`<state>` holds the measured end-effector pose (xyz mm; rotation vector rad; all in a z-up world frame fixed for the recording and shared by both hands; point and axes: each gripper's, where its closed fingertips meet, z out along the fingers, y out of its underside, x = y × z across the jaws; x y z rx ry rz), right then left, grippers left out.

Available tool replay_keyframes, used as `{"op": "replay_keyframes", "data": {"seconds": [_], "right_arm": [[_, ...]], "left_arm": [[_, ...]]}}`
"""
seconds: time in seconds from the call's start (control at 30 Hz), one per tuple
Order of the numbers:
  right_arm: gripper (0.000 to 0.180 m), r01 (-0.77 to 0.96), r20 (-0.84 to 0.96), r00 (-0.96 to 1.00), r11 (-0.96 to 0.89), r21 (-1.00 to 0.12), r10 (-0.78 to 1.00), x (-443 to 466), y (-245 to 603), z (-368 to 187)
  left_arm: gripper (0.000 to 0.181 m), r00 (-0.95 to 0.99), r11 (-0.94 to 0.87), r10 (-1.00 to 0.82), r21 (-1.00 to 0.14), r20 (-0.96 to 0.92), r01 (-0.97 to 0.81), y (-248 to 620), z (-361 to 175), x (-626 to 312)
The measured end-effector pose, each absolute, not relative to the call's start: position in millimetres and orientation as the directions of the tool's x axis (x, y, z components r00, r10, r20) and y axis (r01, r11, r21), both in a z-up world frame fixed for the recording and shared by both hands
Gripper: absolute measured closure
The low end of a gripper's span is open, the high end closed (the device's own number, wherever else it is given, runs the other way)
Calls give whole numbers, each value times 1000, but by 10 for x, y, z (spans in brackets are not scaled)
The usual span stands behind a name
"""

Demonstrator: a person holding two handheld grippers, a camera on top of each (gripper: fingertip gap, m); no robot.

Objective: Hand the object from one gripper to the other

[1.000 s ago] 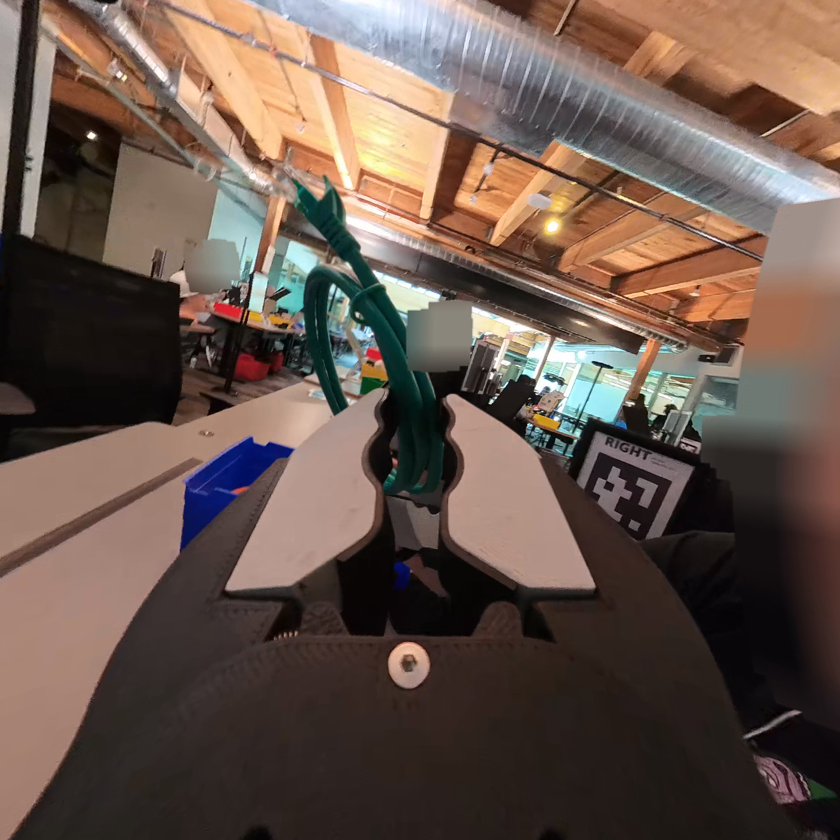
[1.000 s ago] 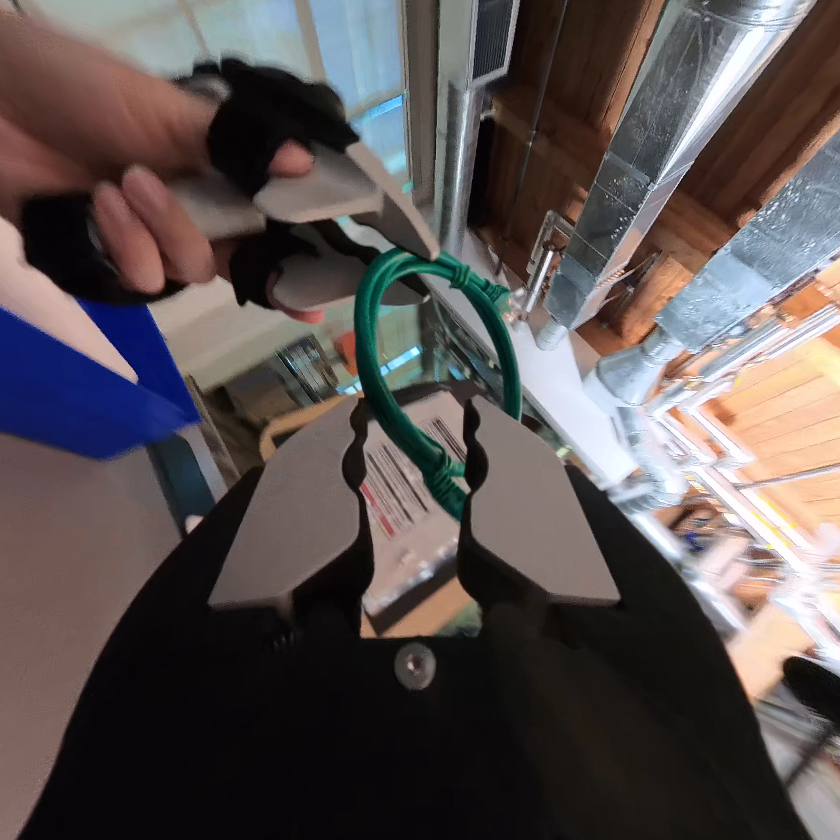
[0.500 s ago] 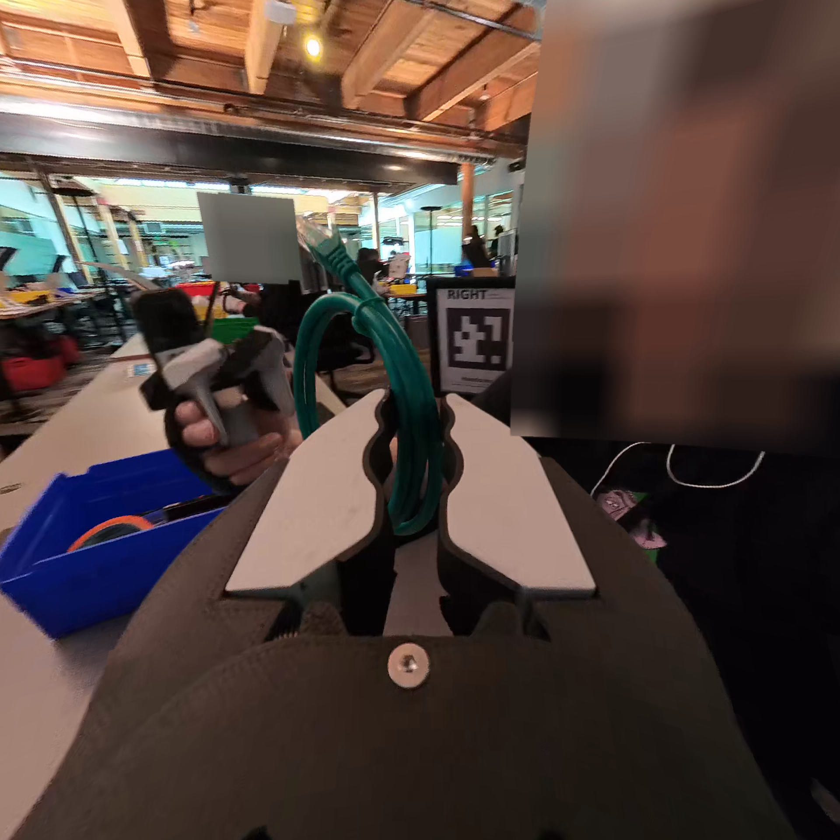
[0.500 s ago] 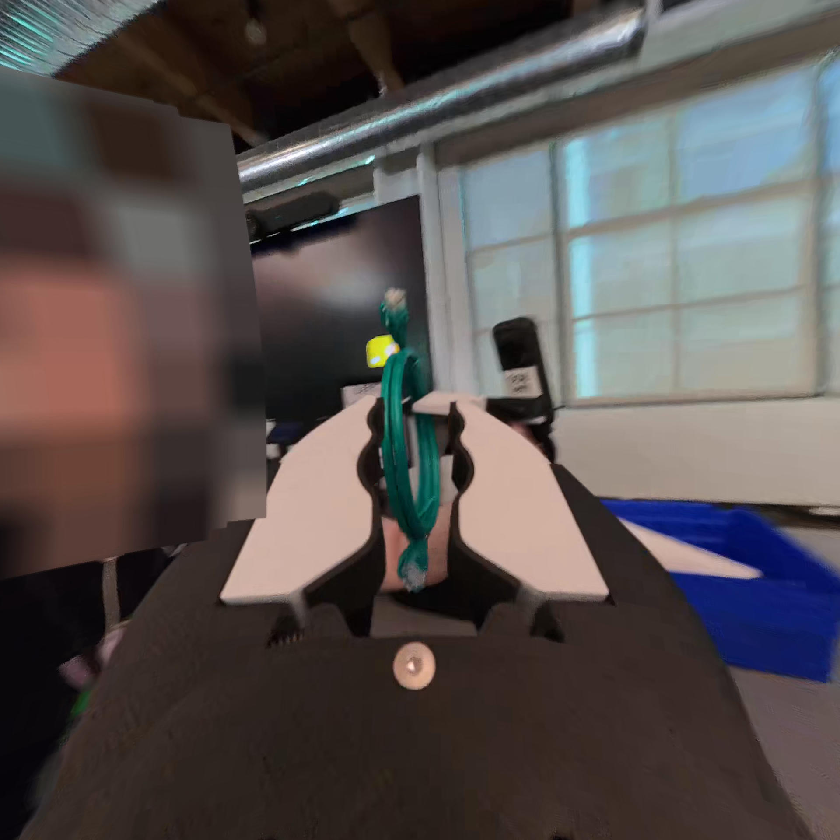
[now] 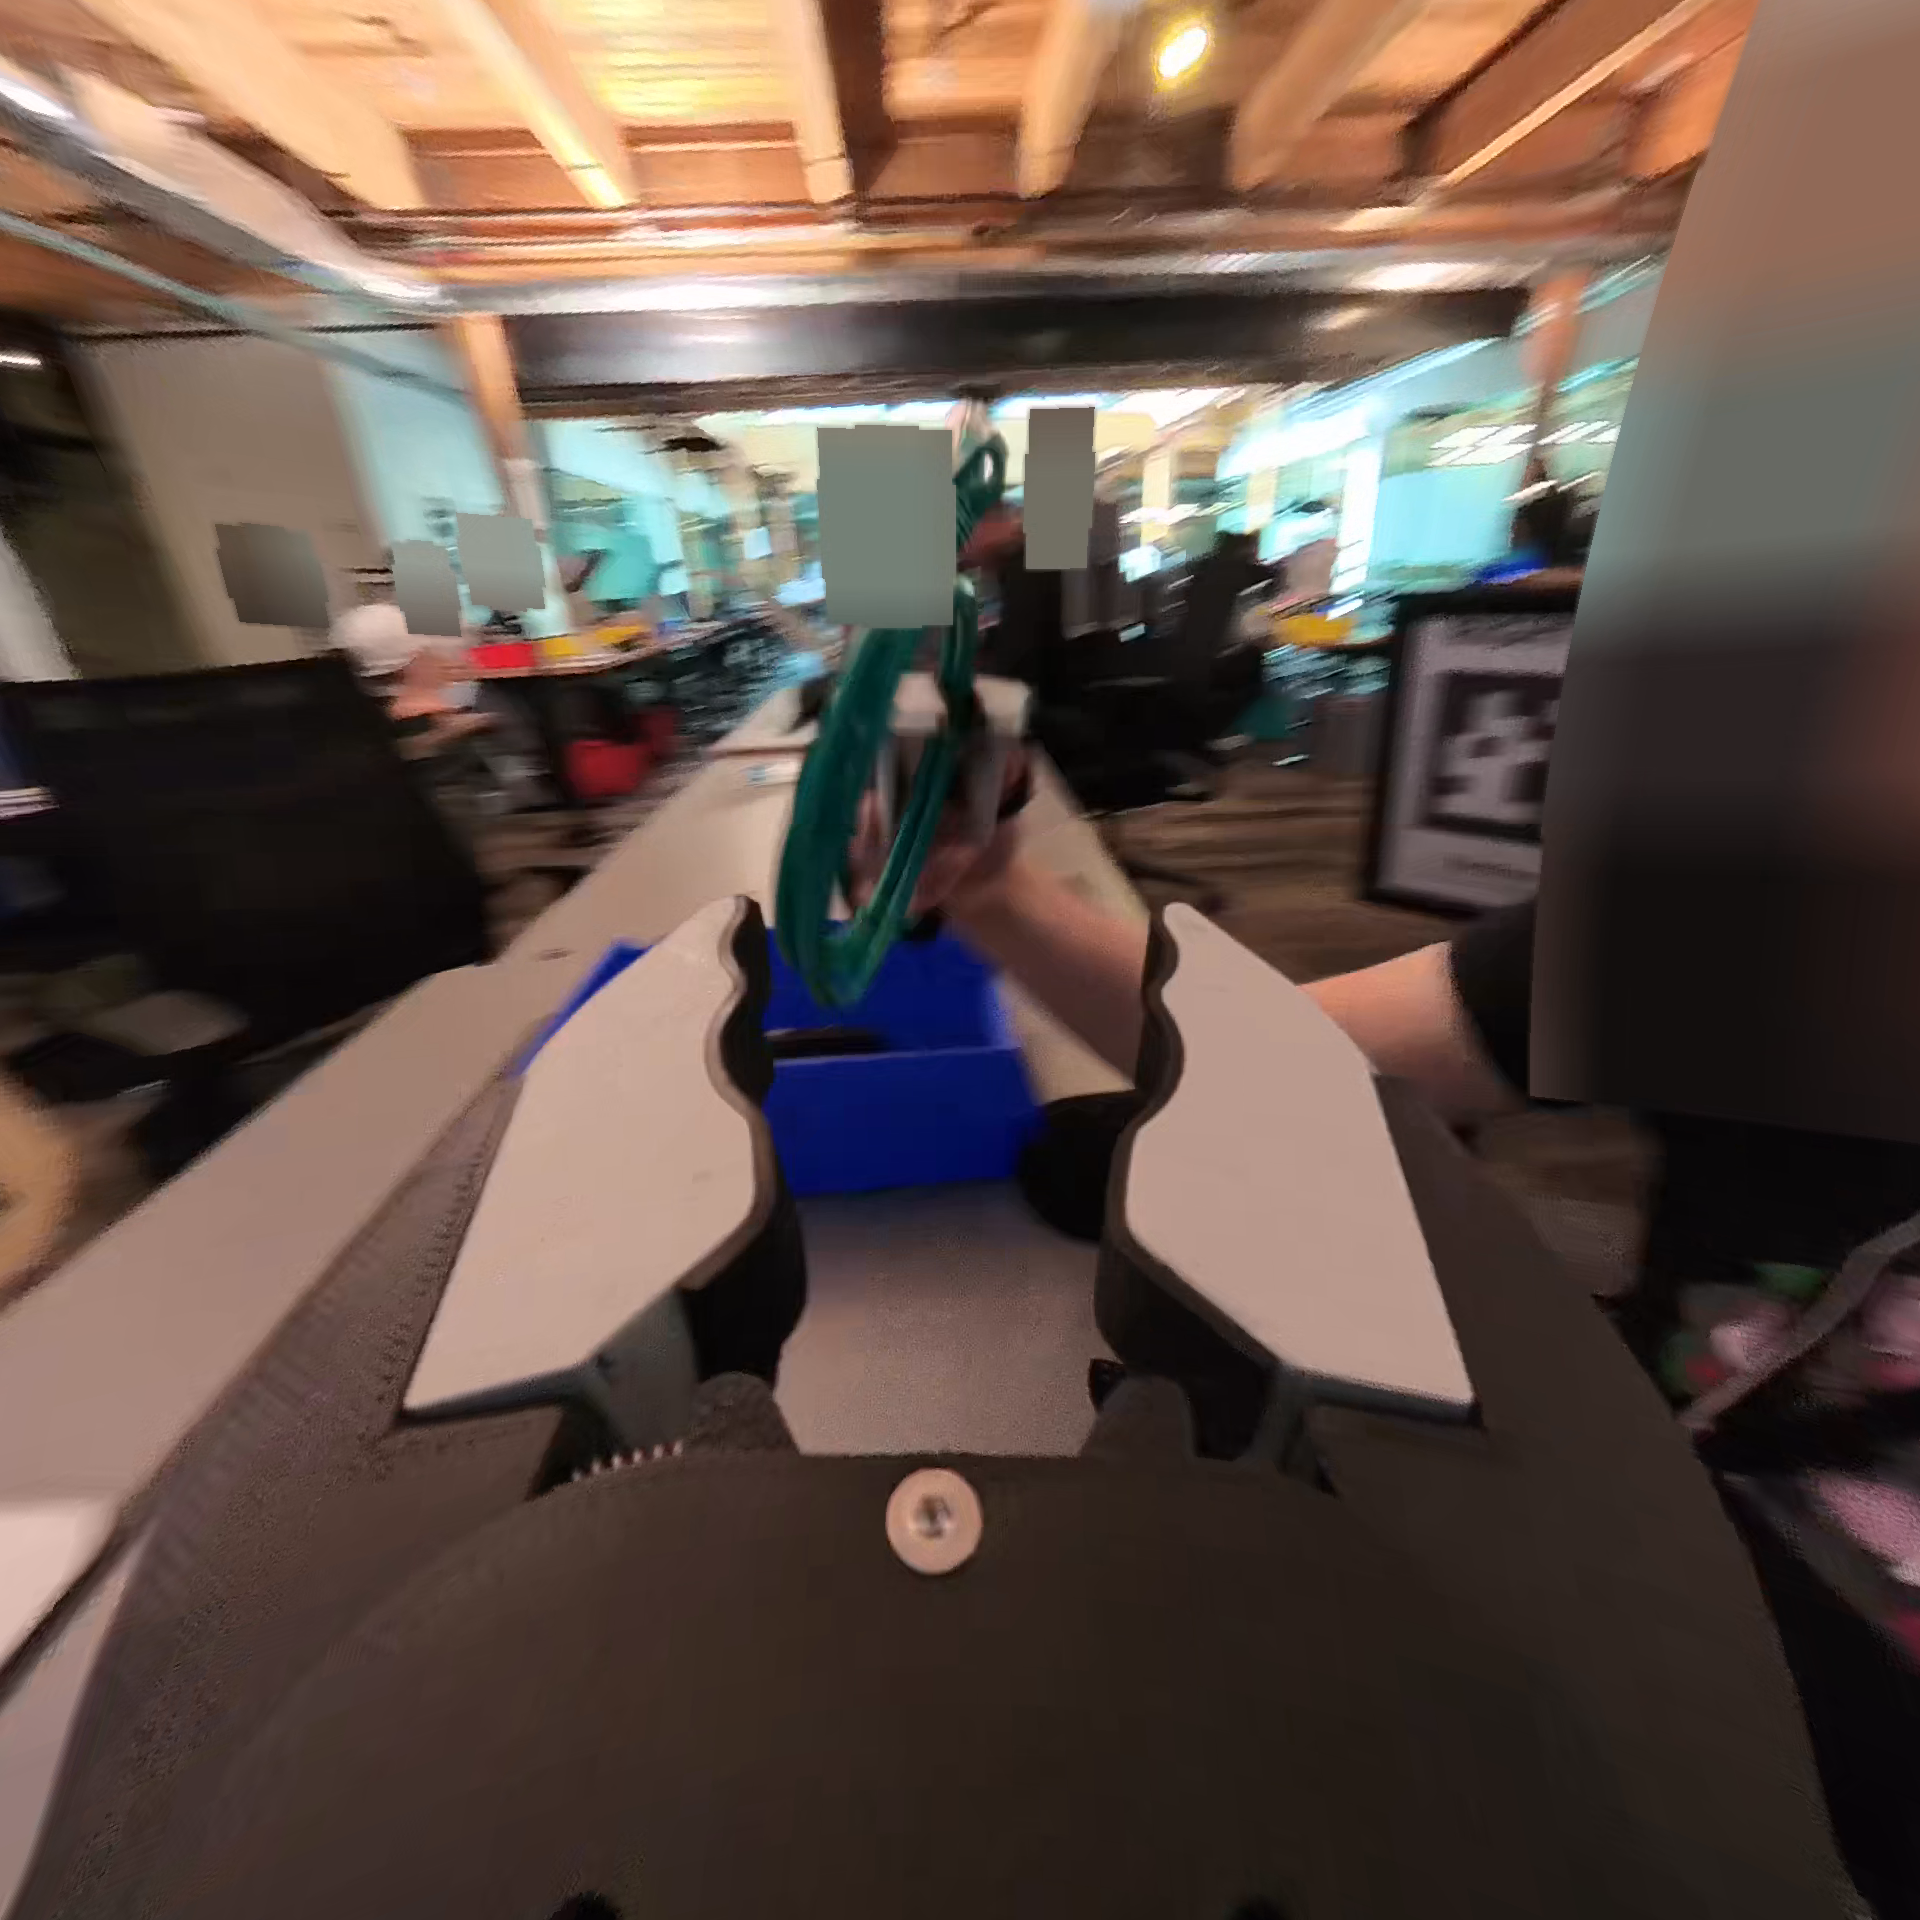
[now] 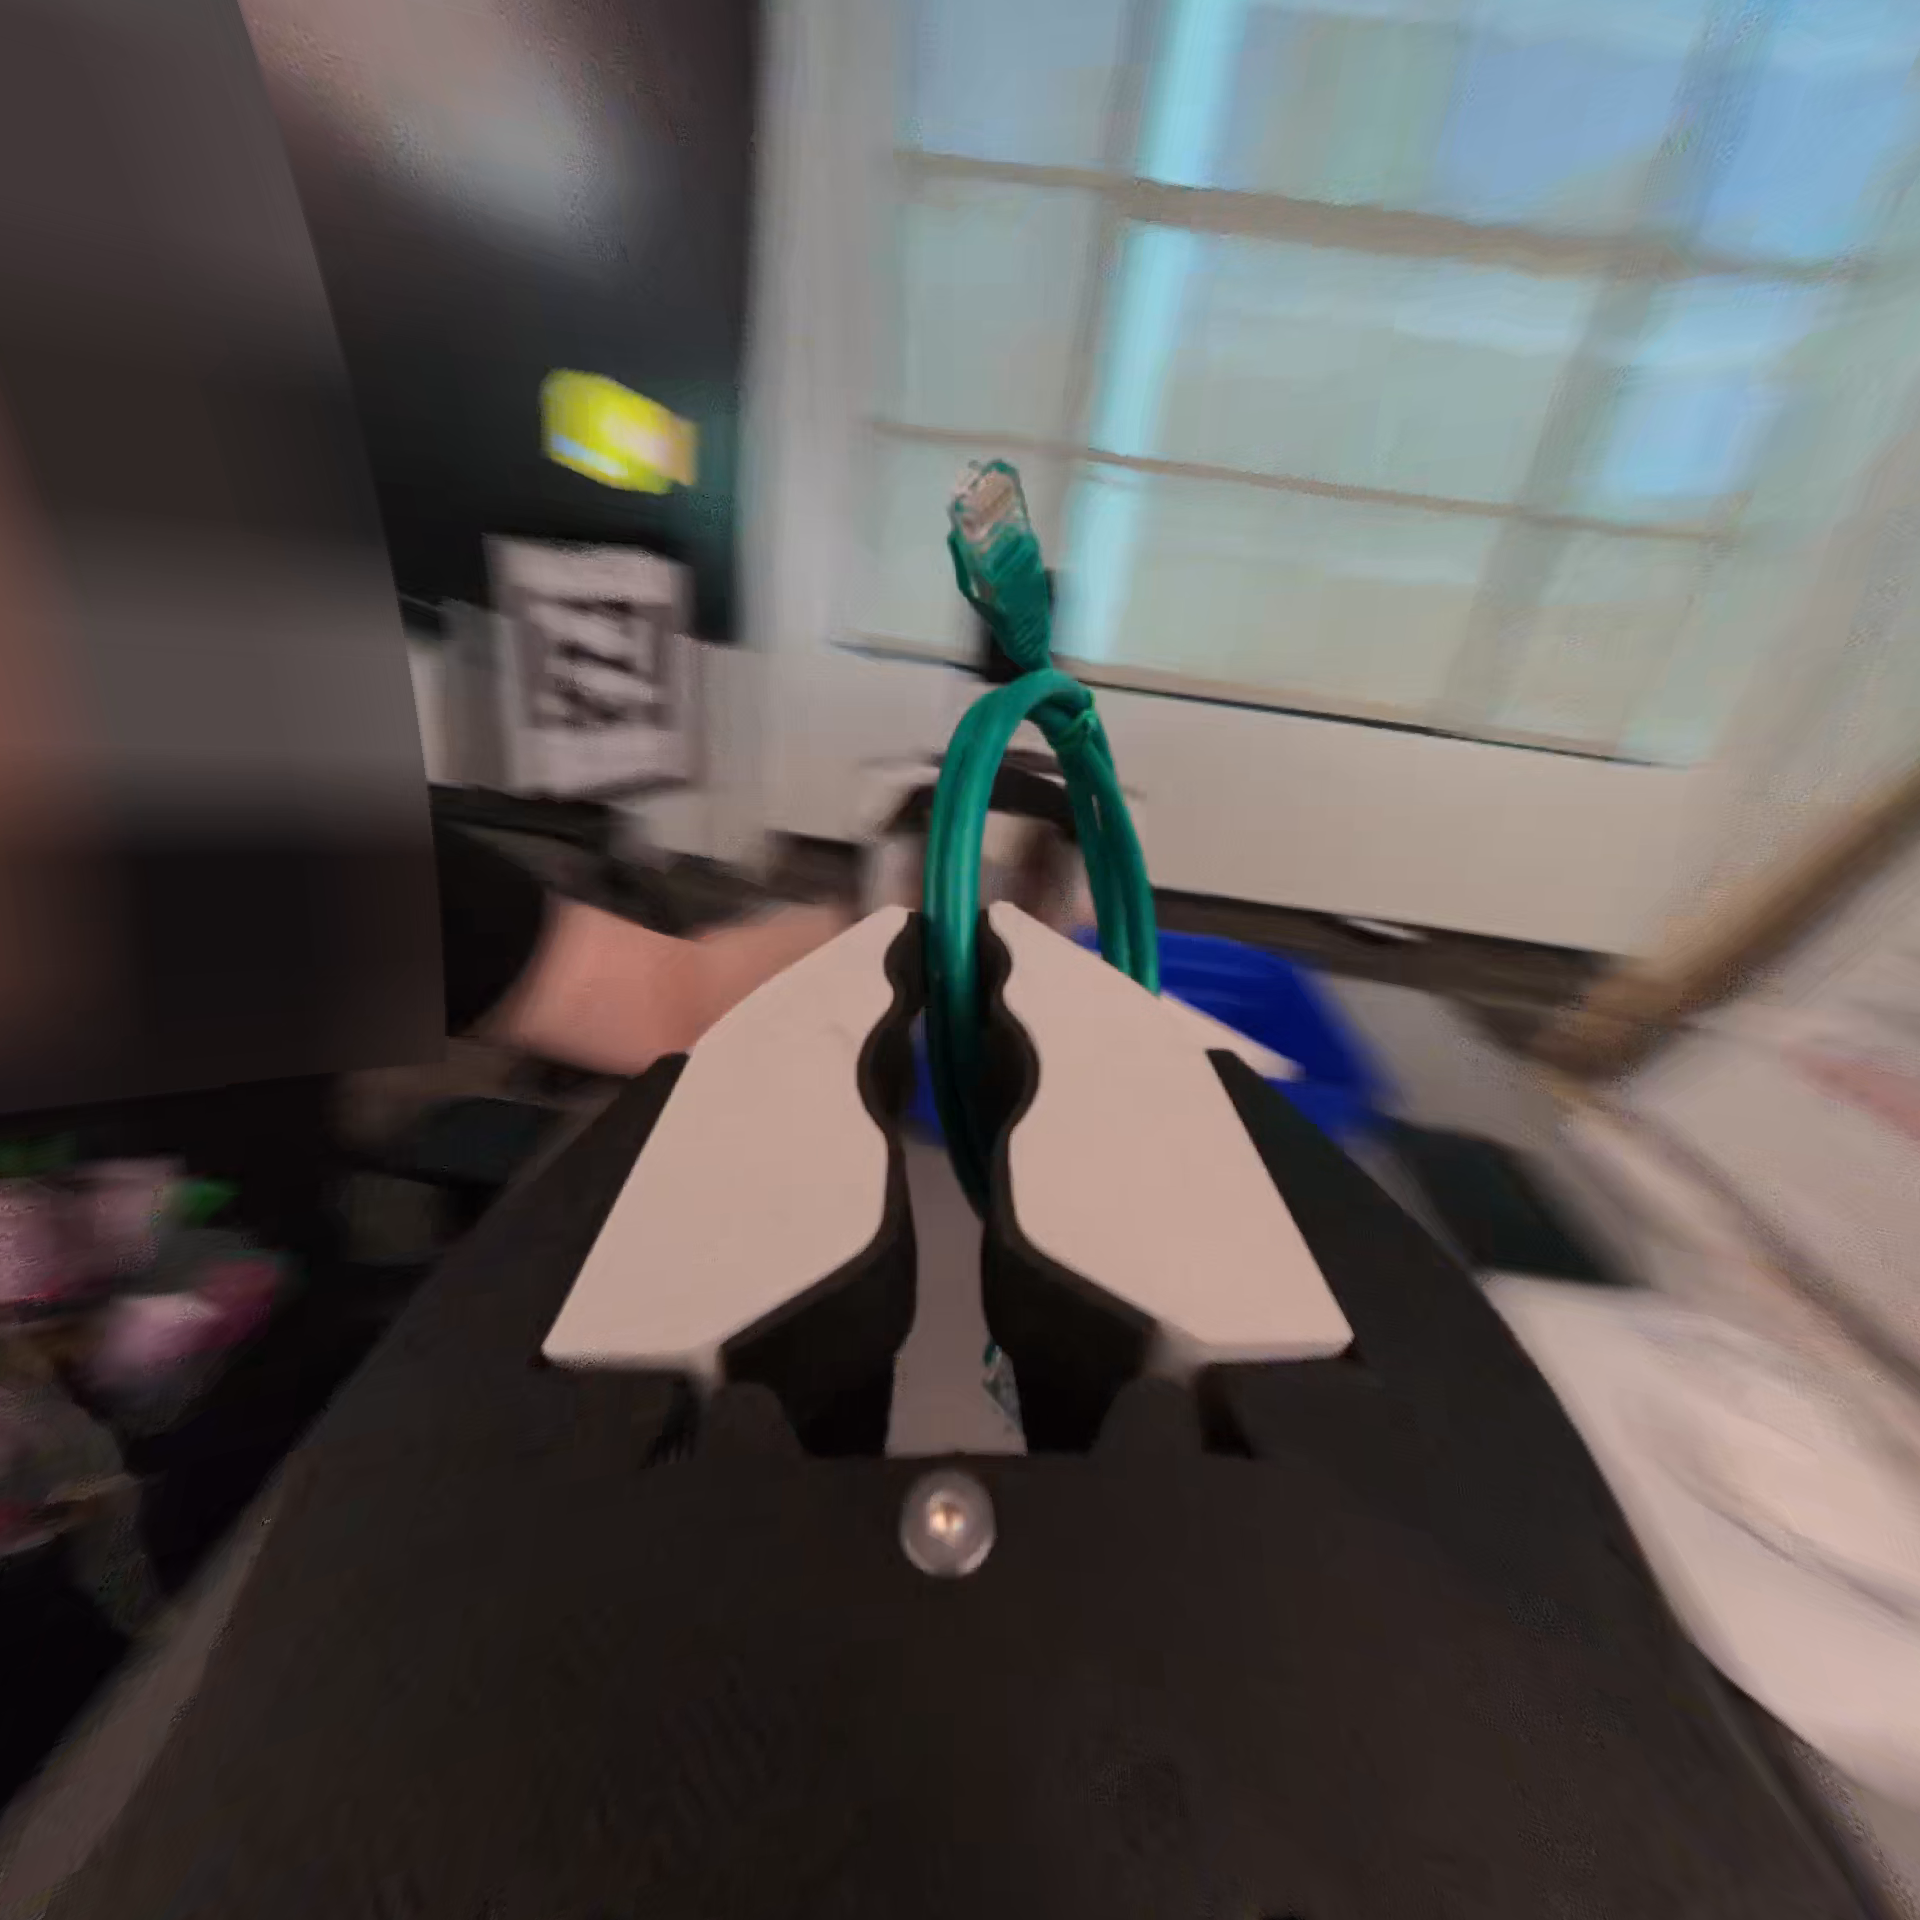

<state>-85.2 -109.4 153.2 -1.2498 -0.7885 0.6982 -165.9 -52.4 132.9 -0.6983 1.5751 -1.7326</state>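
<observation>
my right gripper [image 6: 951,920] is closed on the green cable [image 6: 961,935], a coiled bundle tied near its top, and one side of the loop passes between the jaws while the other side hangs free just beside the right finger. the coil stands upright from the claw, its long axis goes up, and one plug points at the top while the other end lies low between the fingers. my left gripper [image 5: 940,935] is wide open and holds nothing; between its two fingers i see only the grey table [image 5: 935,1299] and the blue bin [image 5: 894,1101]. from the left claw the cable [image 5: 873,831] lies straight ahead and a little higher, apart from the fingertips and not between them, held by the right gripper [image 5: 961,727] over the far side of the bin. so the cable is with the right side only, and i judge that the handover itself is finished. if a next move comes, the loop faces the left claw nearly edge-on, so a new grip would need the left fingers to come up around one strand. both pictures are blurred, so the fine contact i cannot tell.
</observation>
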Motion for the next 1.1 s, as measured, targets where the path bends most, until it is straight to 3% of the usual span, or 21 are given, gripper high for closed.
{"op": "replay_keyframes", "data": {"seconds": [0.07,0.13,0.23,0.37,0.5,0.7,0.77,0.9,0.97,1.1], "right_arm": [[171,244,295,822,168,-955,487,-190,-1021,1498],[171,457,444,884,-64,-887,148,570,-1082,1294],[171,429,505,861,-446,-785,-62,1410,-1261,796],[172,301,402,915,-613,-731,-30,1747,-1210,156],[172,246,386,922,-793,-558,14,1936,-1282,-428],[169,235,289,950,-878,-418,116,1873,-1358,-936],[151,221,249,962,-860,-460,114,1801,-1312,-891],[149,298,336,937,-727,-619,97,1717,-1181,-365],[149,346,407,911,-657,-669,66,1678,-1172,-61],[149,427,515,857,-593,-682,24,1588,-1198,293]], "left_arm": [[114,-574,4,-816,-994,-68,112,-431,1333,-1656],[118,-559,-9,-827,-995,-49,99,-392,1369,-1668],[122,-545,-19,-838,-996,-33,90,-350,1385,-1669],[126,-539,-29,-842,-998,-10,63,-327,1370,-1666],[128,-542,-24,-840,-997,-18,70,-345,1395,-1691],[126,-543,-1,-839,-999,-22,42,-411,1382,-1697],[124,-480,60,-874,-997,-73,42,-322,1405,-1714],[130,-103,312,-946,-950,-307,-29,294,1527,-1980],[125,81,347,-926,-915,-369,-207,724,1432,-2221],[115,238,270,-832,-740,-501,-616,1517,825,-2714]]}}
